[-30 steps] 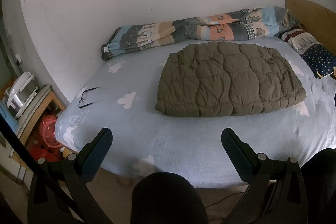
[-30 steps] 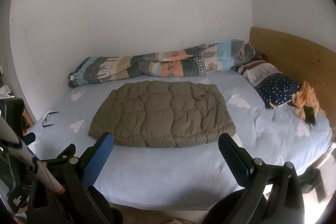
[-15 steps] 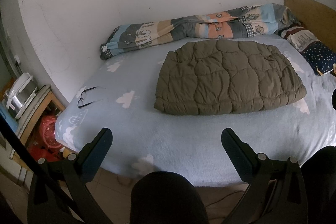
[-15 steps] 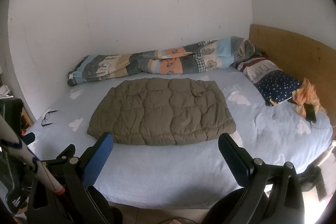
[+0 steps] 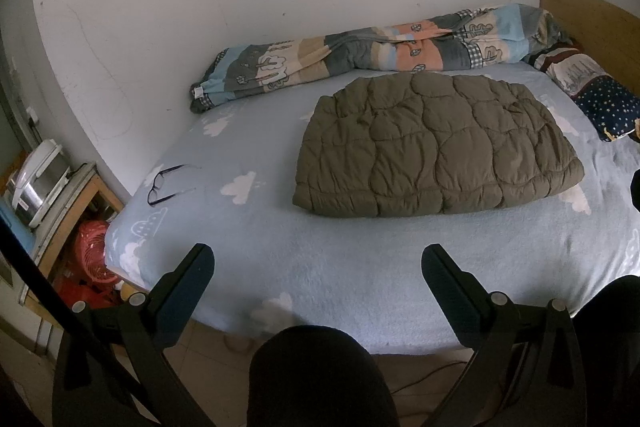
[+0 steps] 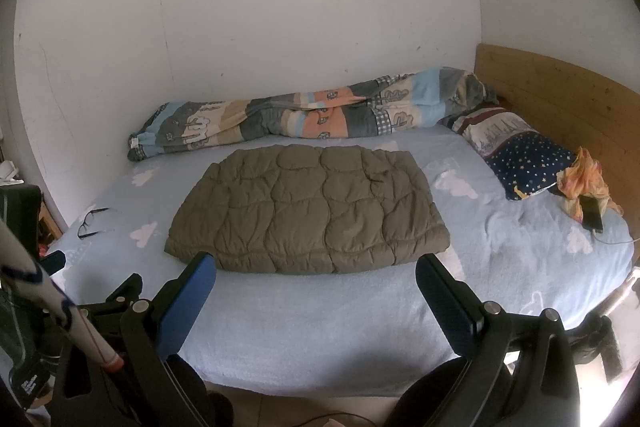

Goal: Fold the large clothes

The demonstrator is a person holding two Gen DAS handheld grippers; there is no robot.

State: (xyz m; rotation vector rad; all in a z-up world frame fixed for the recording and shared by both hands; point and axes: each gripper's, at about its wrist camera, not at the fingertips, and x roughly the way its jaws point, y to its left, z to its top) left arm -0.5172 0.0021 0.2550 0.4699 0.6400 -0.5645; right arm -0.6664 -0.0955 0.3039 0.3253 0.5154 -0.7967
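An olive quilted puffer garment (image 5: pixel 436 147) lies folded flat in a rectangle on the light blue bed (image 5: pixel 320 267); it also shows in the right wrist view (image 6: pixel 308 215). My left gripper (image 5: pixel 318 261) is open and empty, held back over the bed's near edge, well short of the garment. My right gripper (image 6: pixel 316 269) is open and empty, just short of the garment's near edge.
A rolled patterned duvet (image 6: pixel 304 119) lies along the wall. A starry pillow (image 6: pixel 524 159), an orange cloth (image 6: pixel 584 183) and a phone (image 6: pixel 592 217) lie at right. Glasses (image 5: pixel 168 183) lie at left. A side table with a cooker (image 5: pixel 36 183) stands left of the bed.
Both views have shifted slightly, so the garment sits a little lower and nearer in the frames. Both grippers stay open and empty.
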